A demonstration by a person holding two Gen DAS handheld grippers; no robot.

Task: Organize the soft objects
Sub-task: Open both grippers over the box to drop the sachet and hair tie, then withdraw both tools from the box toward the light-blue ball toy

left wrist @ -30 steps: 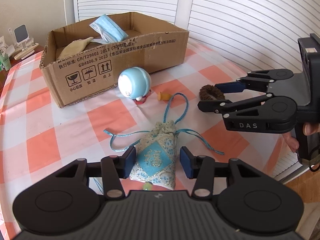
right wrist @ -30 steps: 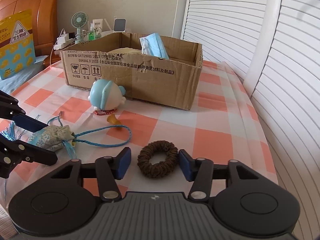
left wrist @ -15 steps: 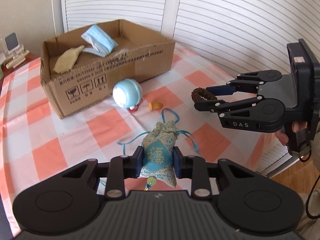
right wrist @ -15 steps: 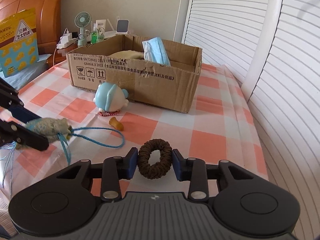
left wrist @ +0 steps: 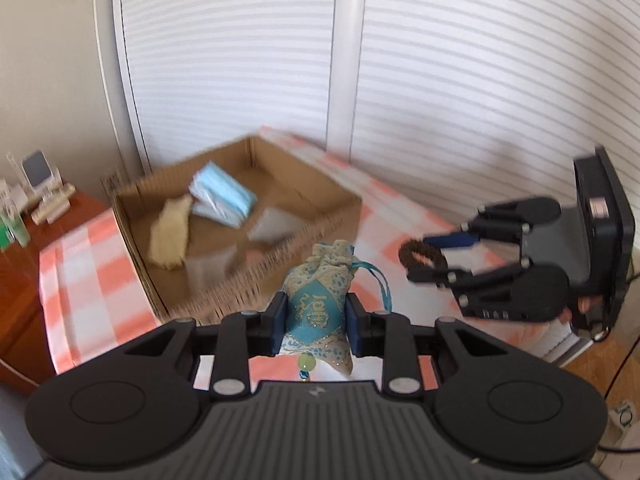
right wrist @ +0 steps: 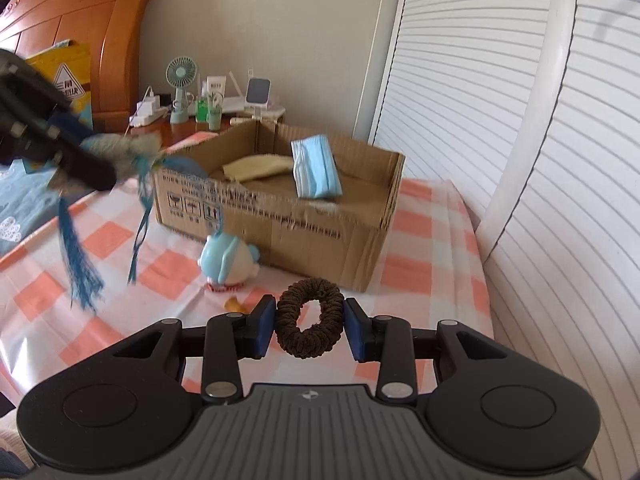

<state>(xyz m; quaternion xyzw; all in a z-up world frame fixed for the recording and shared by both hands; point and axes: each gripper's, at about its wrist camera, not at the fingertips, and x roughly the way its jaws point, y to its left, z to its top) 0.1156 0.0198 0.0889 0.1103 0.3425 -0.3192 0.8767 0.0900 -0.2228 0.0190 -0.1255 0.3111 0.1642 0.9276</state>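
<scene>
My left gripper [left wrist: 314, 326] is shut on a blue and cream sachet pouch [left wrist: 320, 300] and holds it in the air near the front wall of the cardboard box [left wrist: 256, 272]. Its cords and tassel [right wrist: 80, 264] hang down in the right wrist view. My right gripper [right wrist: 309, 330] is shut on a brown hair scrunchie [right wrist: 309, 328], lifted above the checked tablecloth [right wrist: 416, 276]. In the left wrist view the scrunchie [left wrist: 418, 258] sits to the right of the box. The box [right wrist: 320, 220] holds a blue face mask [right wrist: 316, 172] and a beige cloth [right wrist: 256, 168].
A round blue and white toy [right wrist: 228, 260] and a small orange piece [right wrist: 234, 305] lie on the cloth before the box. A wooden side table [right wrist: 180, 120] with a small fan and bottles stands behind. White slatted doors [right wrist: 560, 160] run along the right.
Both grippers closed on their objects and lifted them off the table. The left gripper has risen with the pouch toward the box; the right gripper has raised the scrunchie.
</scene>
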